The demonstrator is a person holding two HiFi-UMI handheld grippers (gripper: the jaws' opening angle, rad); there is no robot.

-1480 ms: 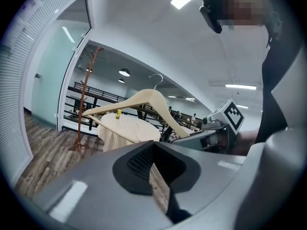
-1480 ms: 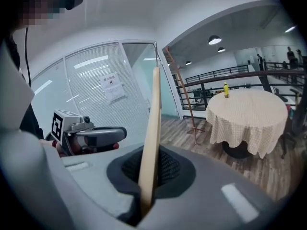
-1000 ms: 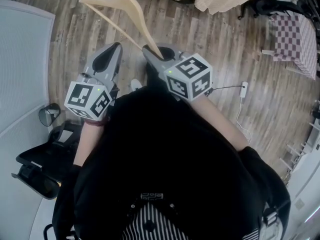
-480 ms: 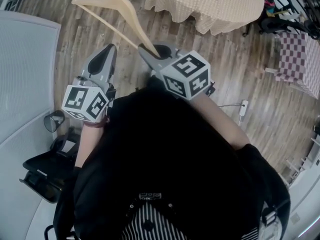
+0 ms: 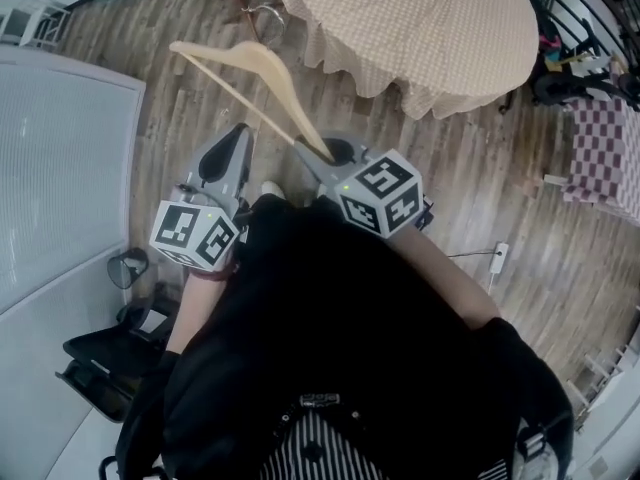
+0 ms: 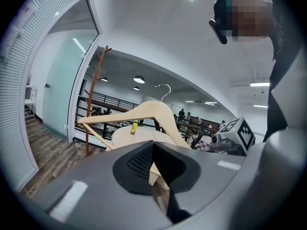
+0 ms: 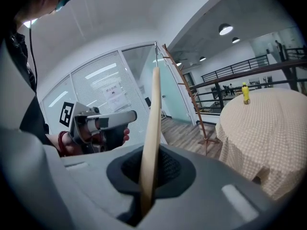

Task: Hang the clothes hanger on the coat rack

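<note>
A pale wooden clothes hanger (image 5: pixel 250 66) with a metal hook (image 6: pixel 163 87) sticks out up-left from my right gripper (image 5: pixel 322 153), which is shut on one end of it. In the right gripper view the hanger (image 7: pixel 154 119) rises edge-on from between the jaws of the right gripper (image 7: pixel 146 195). My left gripper (image 5: pixel 240 133) is beside it on the left, its jaws together with nothing in them (image 6: pixel 154 150). The brown coat rack (image 6: pixel 93 95) stands ahead by the glass wall, and its pole (image 7: pixel 184 90) leans across the right gripper view. Its foot (image 5: pixel 258 16) is beyond the hanger.
A round table (image 5: pixel 420 28) under a beige checked cloth stands ahead on the right, with a yellow bottle (image 7: pixel 245 92) on it. A frosted glass partition (image 5: pixel 60 168) runs along the left. A black chair (image 5: pixel 105 358) is behind on the left.
Both grippers and the hanger have moved forward over the wood floor. The round table and the coat rack's foot have come closer. The grip on the hanger is unchanged.
</note>
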